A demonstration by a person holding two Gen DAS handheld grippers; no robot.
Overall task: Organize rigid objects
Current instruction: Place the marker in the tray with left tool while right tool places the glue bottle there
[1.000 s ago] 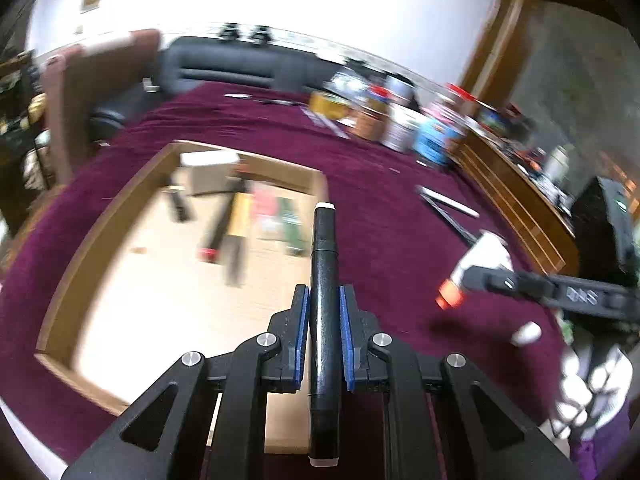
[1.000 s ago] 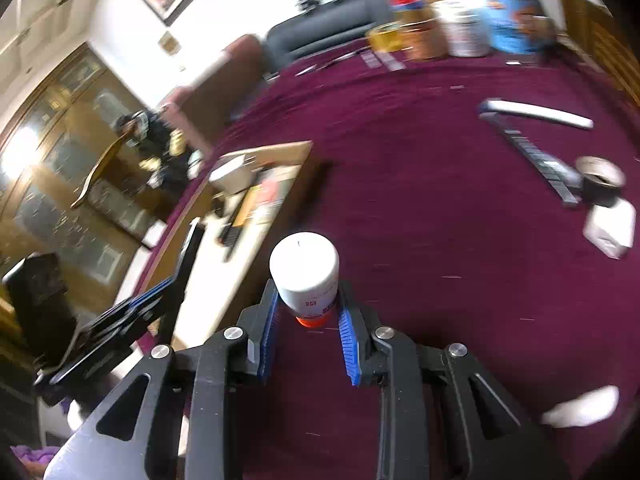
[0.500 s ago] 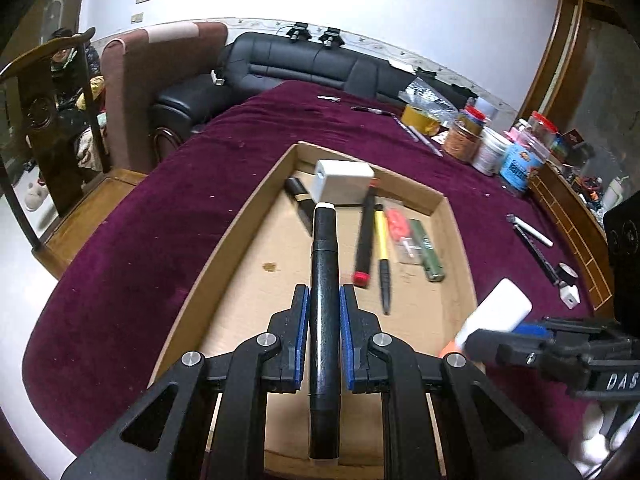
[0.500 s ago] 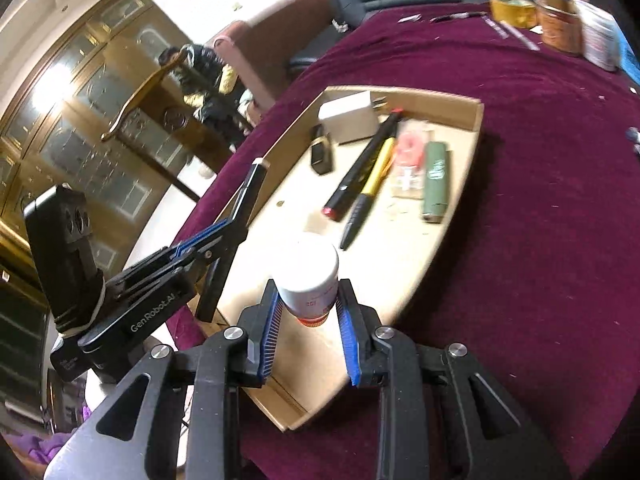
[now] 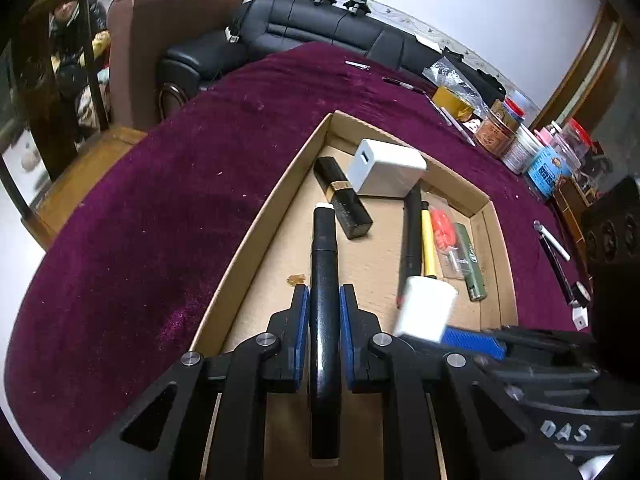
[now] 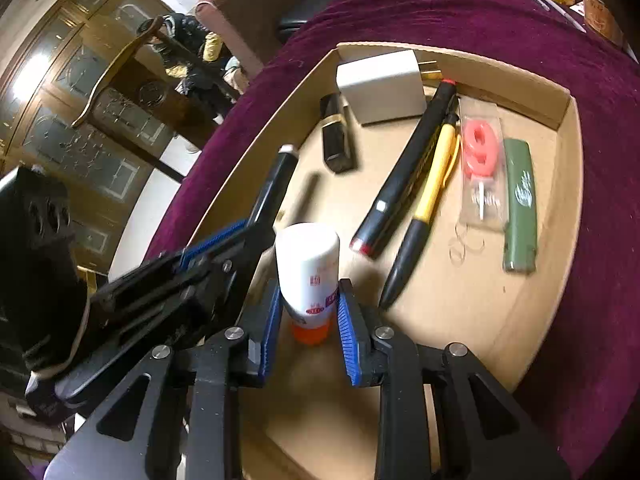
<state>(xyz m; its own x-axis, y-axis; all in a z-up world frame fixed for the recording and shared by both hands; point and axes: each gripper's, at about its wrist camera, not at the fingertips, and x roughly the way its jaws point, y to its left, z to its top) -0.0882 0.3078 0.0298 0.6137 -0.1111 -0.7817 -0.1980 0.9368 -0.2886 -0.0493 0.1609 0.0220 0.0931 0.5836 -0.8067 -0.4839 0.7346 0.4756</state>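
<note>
Now both grippers hang over the open cardboard tray (image 5: 256,224), where a second ago they were out over the bare maroon surface (image 5: 168,208) to one side of it; that shift puts both carried items above their destination. The left gripper (image 5: 324,312) has its jaws closed on a long black pen with a white end cap (image 5: 323,264), the pen lying along the jaws and pointing toward the far end of the tray. The right gripper (image 6: 307,312) has its jaws clamped on a small white bottle with an orange cap (image 6: 307,268), the cap end pointing down toward the cardboard floor. Already lying in the tray are a white charger block (image 6: 380,84) in the far corner, a black and gold tube (image 6: 337,140) beside it, a black marker with a red end (image 6: 404,172), a yellow and black pen (image 6: 424,208), a clear packet holding something pink (image 6: 482,160) and a green lighter (image 6: 520,204). My reading is that both objects are close to release, and the near half of the tray, which shows bare cardboard, looks like the room left for them. Whether either object touches the tray floor yet I cannot tell. More loose items remain on the surface outside the tray, so the sorting seems unfinished.
</note>
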